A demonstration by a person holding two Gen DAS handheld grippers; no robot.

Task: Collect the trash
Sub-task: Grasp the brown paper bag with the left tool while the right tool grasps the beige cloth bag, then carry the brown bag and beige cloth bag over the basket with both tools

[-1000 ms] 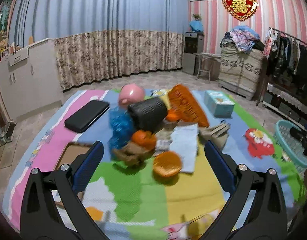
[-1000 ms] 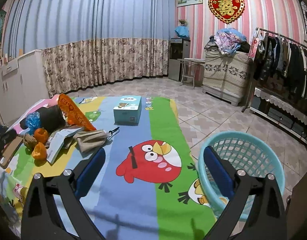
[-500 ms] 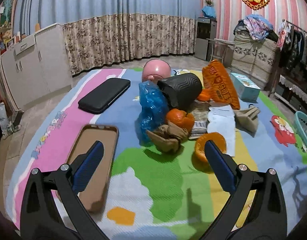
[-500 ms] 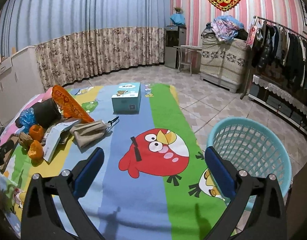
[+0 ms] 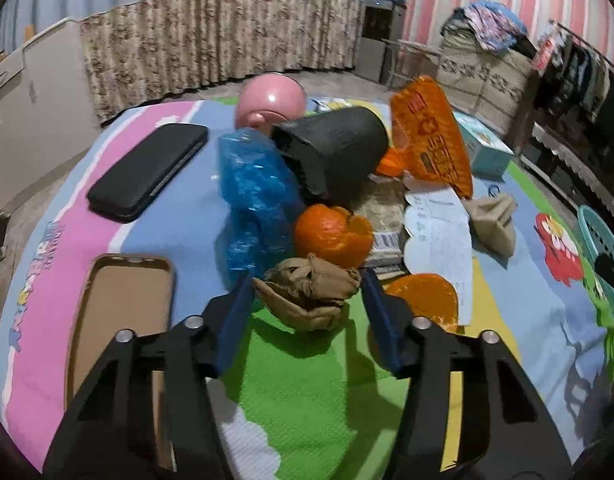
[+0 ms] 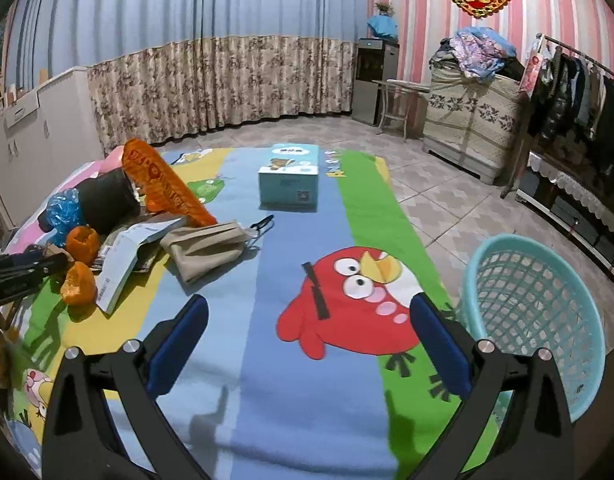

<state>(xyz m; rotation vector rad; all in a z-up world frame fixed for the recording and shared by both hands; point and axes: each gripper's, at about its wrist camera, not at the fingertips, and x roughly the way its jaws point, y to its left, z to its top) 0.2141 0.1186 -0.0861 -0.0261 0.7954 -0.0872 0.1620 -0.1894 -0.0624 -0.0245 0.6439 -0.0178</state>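
A crumpled brown wad (image 5: 311, 292) lies on the colourful mat (image 5: 307, 380) at the near edge of a trash heap. My left gripper (image 5: 307, 292) straddles the wad; its jaws are closing, blue pads at the wad's two ends, and the wad looks unsqueezed. Behind it are an orange peel (image 5: 333, 234), a second peel (image 5: 425, 296), a blue plastic bag (image 5: 255, 196), a black cylinder (image 5: 331, 148), an orange snack bag (image 5: 431, 136) and a paper sheet (image 5: 439, 232). My right gripper (image 6: 307, 336) hangs open over the mat, holding nothing, beside the teal basket (image 6: 535, 312).
A brown phone case (image 5: 123, 312) and a black case (image 5: 147, 172) lie left of the heap, a pink bowl (image 5: 271, 98) behind it. A beige pouch (image 6: 207, 244) and a tissue box (image 6: 289, 180) sit mid-mat. Cabinets, curtains and a clothes rack ring the room.
My left gripper dropped forward onto the heap and its jaws narrowed around the brown wad. My right gripper dipped slightly toward the mat, still wide.
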